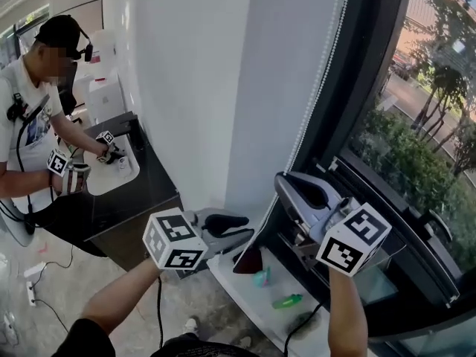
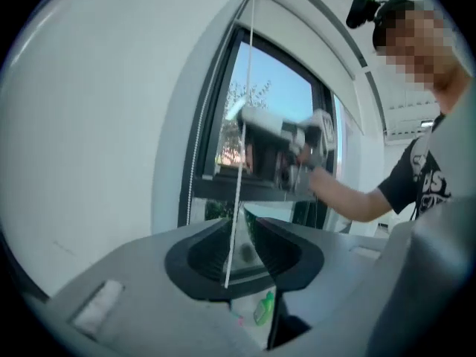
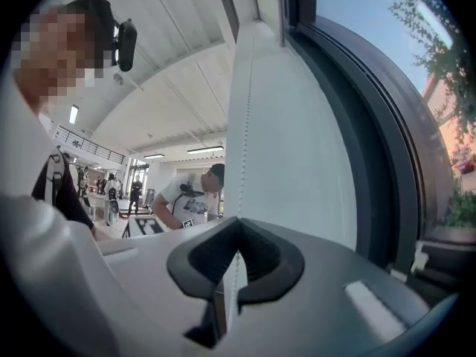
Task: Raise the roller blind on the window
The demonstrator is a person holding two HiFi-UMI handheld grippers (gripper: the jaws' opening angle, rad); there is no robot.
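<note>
The right gripper (image 3: 238, 229) is clamped on the bead chain (image 1: 320, 73) beside the window (image 1: 416, 140), while the left gripper (image 2: 239, 225) stands open around that chain; the glass appears largely uncovered, but the blind's edge is out of view, so further pulls probably remain.

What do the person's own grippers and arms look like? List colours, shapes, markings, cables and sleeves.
The left gripper and right gripper both have grey bodies with black fingers that taper to a point. Each carries a white cube printed with black square markers, and a black cable trails from each. The person wears a black short-sleeved top.
</note>
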